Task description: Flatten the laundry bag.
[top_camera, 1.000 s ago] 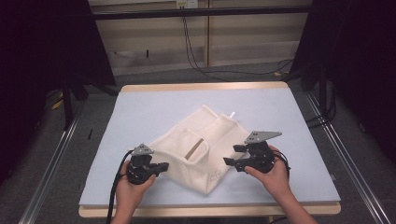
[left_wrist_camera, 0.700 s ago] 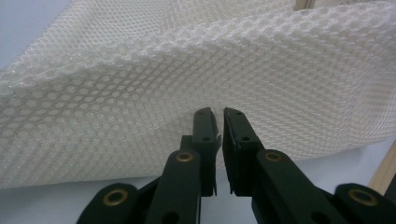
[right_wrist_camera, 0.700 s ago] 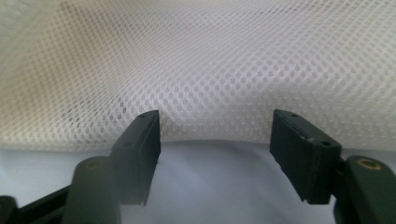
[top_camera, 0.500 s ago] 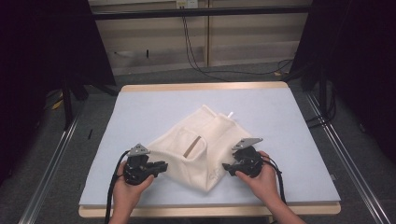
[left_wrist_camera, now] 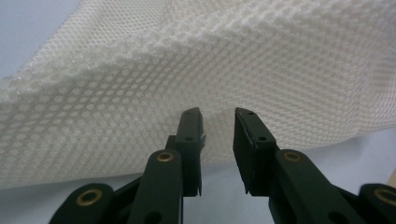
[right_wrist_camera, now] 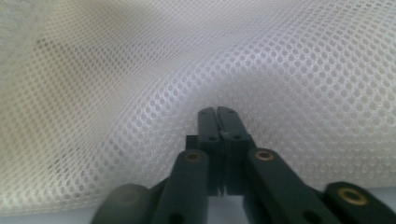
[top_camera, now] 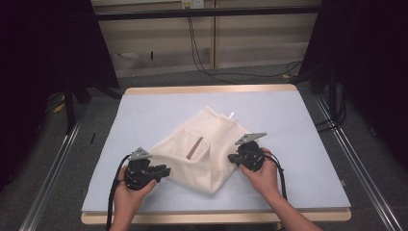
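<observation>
Pale blue worktop (top_camera: pixel 144 115) carries a cream mesh garment (top_camera: pixel 202 144) near its front edge, long axis running from front-left toward the back-right corner. Left gripper (left_wrist_camera: pixel 218 116) has its jaws apart at the cloth's left edge; right gripper (right_wrist_camera: pixel 218 112) is clamped on the mesh's right edge.

Table (top_camera: pixel 144 110), pale blue top, wood edge — centre frame; grey floor (top_camera: pixel 43 192); beige panelled wall (top_camera: pixel 250 38) — top.

The high view looks forward and down over the whole table (top_camera: pixel 298 144). Both gripper views sit very close along their jaws, sharing the mesh cloth (top_camera: pixel 202 149).
</observation>
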Motion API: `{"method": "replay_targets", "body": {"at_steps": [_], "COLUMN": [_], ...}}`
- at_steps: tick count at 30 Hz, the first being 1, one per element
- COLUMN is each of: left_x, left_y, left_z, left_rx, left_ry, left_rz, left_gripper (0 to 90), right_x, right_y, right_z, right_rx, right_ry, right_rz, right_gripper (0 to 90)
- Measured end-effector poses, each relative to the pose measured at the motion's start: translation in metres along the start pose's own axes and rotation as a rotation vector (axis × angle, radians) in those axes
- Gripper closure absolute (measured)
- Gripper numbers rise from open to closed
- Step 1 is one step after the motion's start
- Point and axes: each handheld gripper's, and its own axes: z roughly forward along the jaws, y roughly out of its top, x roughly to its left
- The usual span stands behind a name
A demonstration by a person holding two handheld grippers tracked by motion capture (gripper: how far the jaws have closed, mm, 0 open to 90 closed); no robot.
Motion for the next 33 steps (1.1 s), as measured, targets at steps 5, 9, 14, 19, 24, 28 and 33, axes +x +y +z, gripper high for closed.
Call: {"method": "replay_targets", "body": {"at_steps": [5, 9, 14, 19, 24, 28, 33], "left_x": [-0.001, -0.002, -0.003, -0.001, 0.000, 0.004, 0.007], "left_y": [0.000, 0.000, 0.000, 0.001, 0.002, 0.001, 0.003], "left_z": [-0.004, -0.005, -0.005, -0.003, -0.005, -0.006, -0.008], "left_rx": [-0.020, -0.021, -0.017, -0.013, -0.025, -0.027, -0.035], "left_ry": [0.006, 0.009, 0.014, 0.016, 0.034, 0.037, 0.042], "left_rz": [-0.012, -0.007, 0.003, -0.002, -0.008, -0.021, -0.026], "left_gripper": [71.4, 71.4, 71.0, 69.1, 67.2, 67.4, 67.7], "right_x": [0.014, 0.027, 0.030, 0.032, 0.031, 0.022, 0.006], "right_y": [-0.005, -0.014, -0.010, 0.000, 0.009, 0.013, 0.027], "right_z": [-0.014, -0.003, 0.007, 0.018, 0.027, 0.032, 0.043], "right_rx": [-0.026, 0.015, 0.028, 0.032, 0.034, 0.011, -0.011], "right_ry": [-0.036, -0.095, -0.128, -0.132, -0.109, -0.089, -0.124], "right_rz": [-0.004, -0.035, -0.062, -0.108, -0.142, -0.132, -0.114], "right_gripper": [63.9, 46.2, 47.5, 75.9, 90.0, 90.0, 90.0]}}
